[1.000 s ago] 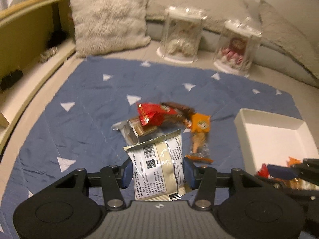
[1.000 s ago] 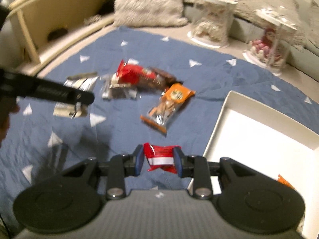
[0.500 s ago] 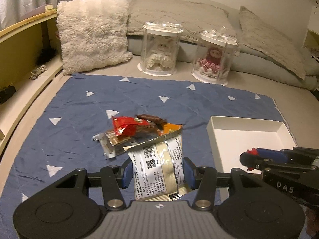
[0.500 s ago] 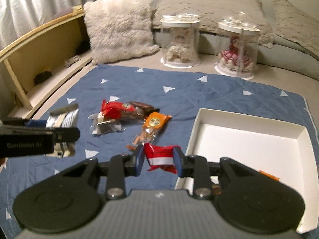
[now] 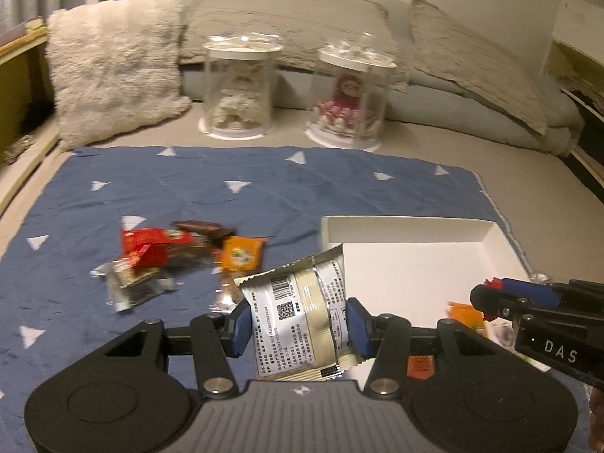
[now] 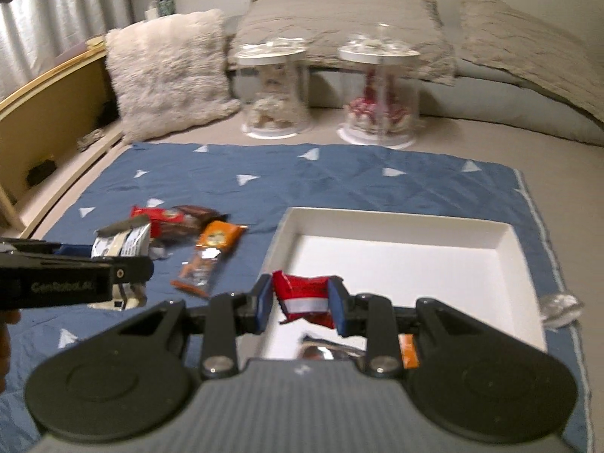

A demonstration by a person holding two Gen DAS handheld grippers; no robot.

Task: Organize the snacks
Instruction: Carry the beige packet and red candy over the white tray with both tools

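Glossy foil snack packet (image 5: 302, 313), matt white cardboard tray (image 5: 407, 226), soft quilted blue cloth (image 5: 188, 188), shaggy pillow (image 5: 113, 68).

We read "DAS" on the right gripper (image 5: 487, 294) at lower right, and "GenRobot.AI", blurred, on the left gripper (image 6: 145, 264) at left.

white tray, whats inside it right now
In the white tray: an orange packet and a silvery wrapper at the near edge, partly covered by the right gripper. The rest is bare.
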